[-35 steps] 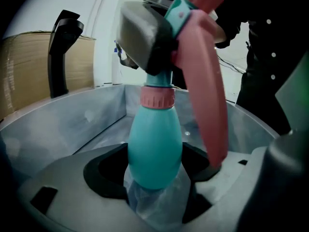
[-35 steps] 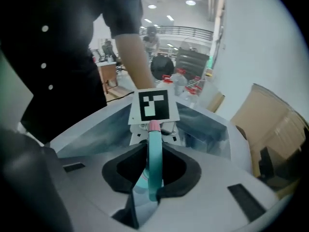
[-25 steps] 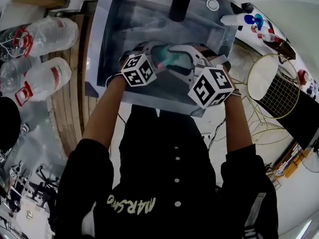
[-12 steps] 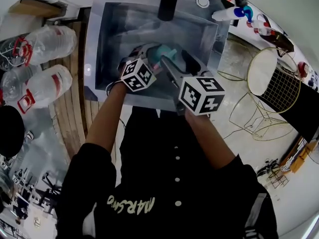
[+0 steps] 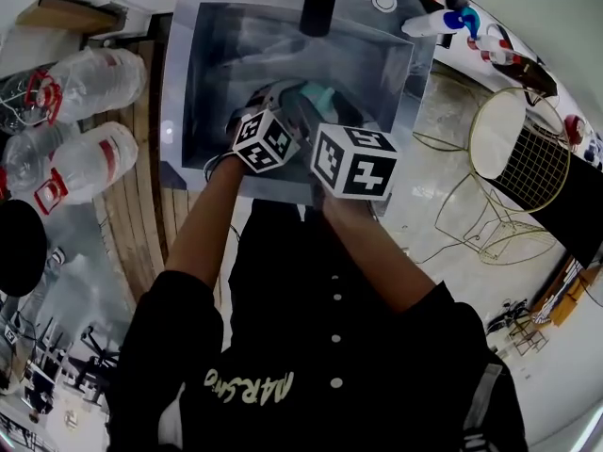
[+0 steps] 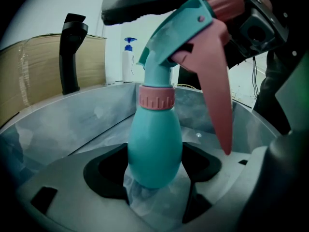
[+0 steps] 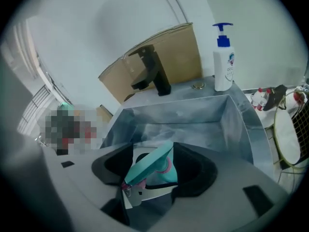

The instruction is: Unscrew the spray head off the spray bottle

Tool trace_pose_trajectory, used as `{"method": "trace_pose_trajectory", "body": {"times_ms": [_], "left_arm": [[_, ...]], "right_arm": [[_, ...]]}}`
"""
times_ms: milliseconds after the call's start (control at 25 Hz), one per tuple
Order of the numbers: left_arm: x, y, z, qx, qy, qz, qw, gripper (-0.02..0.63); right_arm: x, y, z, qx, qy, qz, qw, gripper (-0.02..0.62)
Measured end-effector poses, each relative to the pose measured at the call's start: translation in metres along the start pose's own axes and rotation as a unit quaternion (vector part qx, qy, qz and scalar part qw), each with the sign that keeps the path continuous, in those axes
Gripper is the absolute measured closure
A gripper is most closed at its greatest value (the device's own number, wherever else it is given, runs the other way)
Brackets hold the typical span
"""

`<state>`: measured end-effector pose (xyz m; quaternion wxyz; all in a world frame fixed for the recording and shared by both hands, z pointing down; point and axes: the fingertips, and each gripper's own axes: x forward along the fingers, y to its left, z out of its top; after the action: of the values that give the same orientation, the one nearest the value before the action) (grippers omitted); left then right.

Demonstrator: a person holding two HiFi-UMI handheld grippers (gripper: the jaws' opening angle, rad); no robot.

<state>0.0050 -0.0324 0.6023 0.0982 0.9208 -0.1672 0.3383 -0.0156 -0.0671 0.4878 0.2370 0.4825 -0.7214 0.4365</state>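
One second on, right tool swung inward, closing round spray head; left tool clamps bottle.

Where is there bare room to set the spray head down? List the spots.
Bare sink floor between the bottle and the back wall under the faucet. Rim between faucet and soap bottle is narrow. Near side is crowded: left gripper holds the bottle, right gripper is closing its jaws round the spray head.
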Motion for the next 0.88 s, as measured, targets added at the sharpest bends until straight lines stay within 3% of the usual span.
{"method": "trace_pose_trajectory", "body": {"times_ms": [120,240,480,600,680,800,880], "left_arm": [[0.000,0.001,-0.001,-0.001,0.000,0.001,1.0000,0.244],[0.000,0.003,-0.001,-0.002,0.000,0.002,1.0000,0.244],[0.001,0.002,0.001,0.001,0.002,0.000,1.0000,0.244],[0.002,0.002,0.001,0.000,0.002,-0.001,1.0000,0.244],[0.002,0.002,0.001,-0.001,0.001,-0.002,1.0000,0.244],[0.002,0.002,0.001,-0.001,0.000,-0.004,1.0000,0.244],[0.003,0.002,0.001,0.001,-0.001,-0.006,1.0000,0.244]], "right_arm": [[0.003,0.005,-0.001,-0.055,0.016,0.025,0.998,0.330],[0.007,0.011,-0.001,-0.136,0.044,0.059,0.988,0.334],[0.010,0.029,-0.011,-0.303,0.097,0.084,0.944,0.340],[0.010,0.028,-0.014,-0.392,0.084,0.066,0.914,0.372],[0.008,0.022,-0.013,-0.446,0.065,0.062,0.890,0.436],[0.005,0.022,-0.015,-0.507,0.045,0.109,0.854,0.484],[0.002,0.025,-0.019,-0.561,0.048,0.152,0.813,0.489]]}}
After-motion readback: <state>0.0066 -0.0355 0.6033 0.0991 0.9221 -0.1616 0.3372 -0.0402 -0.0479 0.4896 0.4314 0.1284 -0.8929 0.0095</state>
